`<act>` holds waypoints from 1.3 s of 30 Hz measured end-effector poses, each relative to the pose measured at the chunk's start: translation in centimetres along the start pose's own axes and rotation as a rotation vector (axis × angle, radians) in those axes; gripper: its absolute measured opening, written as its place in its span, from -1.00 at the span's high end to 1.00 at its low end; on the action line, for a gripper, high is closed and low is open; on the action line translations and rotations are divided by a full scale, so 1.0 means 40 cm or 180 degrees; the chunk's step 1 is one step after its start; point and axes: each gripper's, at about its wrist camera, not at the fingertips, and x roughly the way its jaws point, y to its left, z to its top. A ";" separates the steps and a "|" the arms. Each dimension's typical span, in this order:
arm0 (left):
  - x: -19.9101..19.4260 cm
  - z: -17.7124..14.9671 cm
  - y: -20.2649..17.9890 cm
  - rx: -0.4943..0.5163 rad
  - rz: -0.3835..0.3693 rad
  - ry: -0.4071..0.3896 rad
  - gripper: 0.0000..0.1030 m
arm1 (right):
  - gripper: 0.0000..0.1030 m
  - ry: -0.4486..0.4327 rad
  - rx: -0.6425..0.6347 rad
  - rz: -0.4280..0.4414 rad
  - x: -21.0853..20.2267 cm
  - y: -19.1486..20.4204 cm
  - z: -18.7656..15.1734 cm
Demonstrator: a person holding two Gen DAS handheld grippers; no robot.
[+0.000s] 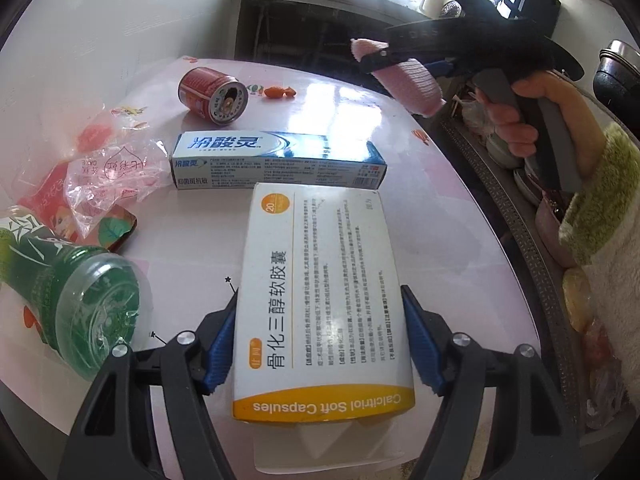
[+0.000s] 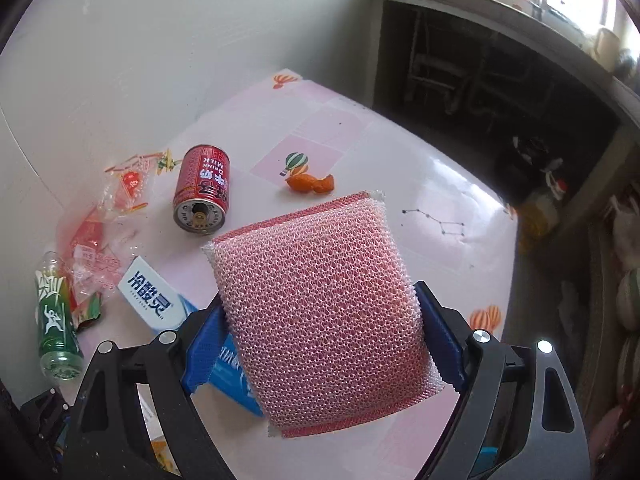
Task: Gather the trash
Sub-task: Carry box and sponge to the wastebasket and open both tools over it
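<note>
1. Tabletop (image 2: 400, 184) with a glossy pink-and-white covering printed with hot-air balloons is seen against a pale wall; a dark open cabinet (image 2: 480, 68) under a counter stands at 1 o'clock in the right wrist view.
2. Trash is scattered on the table: a red milk can (image 2: 202, 190) on its side at 10 o'clock, an orange wrapper (image 2: 311, 183) at 12 o'clock, crumpled clear plastic bags (image 2: 100, 240) at 9 o'clock, a green bottle (image 2: 56, 328) lying at 8 o'clock.
3. A blue-and-white toothpaste box (image 1: 280, 160) is partly covered by the sponge in the right wrist view. Items along the right edge of both views are blurred and cannot be made out.
4. The left gripper (image 1: 320, 340) is clamped on a white-and-orange capsule box (image 1: 320, 280), its blue pads pressed to the box's long sides; the box extends toward 12 o'clock, its far end near the toothpaste box.
5. The right gripper (image 2: 324, 332) is clenched on a pink mesh sponge (image 2: 320, 300), which is held off the table and fills the space between the pads. The bearing hand (image 1: 516, 120) and a fleecy sleeve (image 1: 592, 200) are seen at 2 o'clock in the left wrist view.
</note>
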 end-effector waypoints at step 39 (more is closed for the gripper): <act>-0.013 0.044 -0.448 0.1008 -0.0516 0.0112 -0.37 | -0.59 -0.0681 0.2509 -0.0466 -0.444 -0.206 -0.768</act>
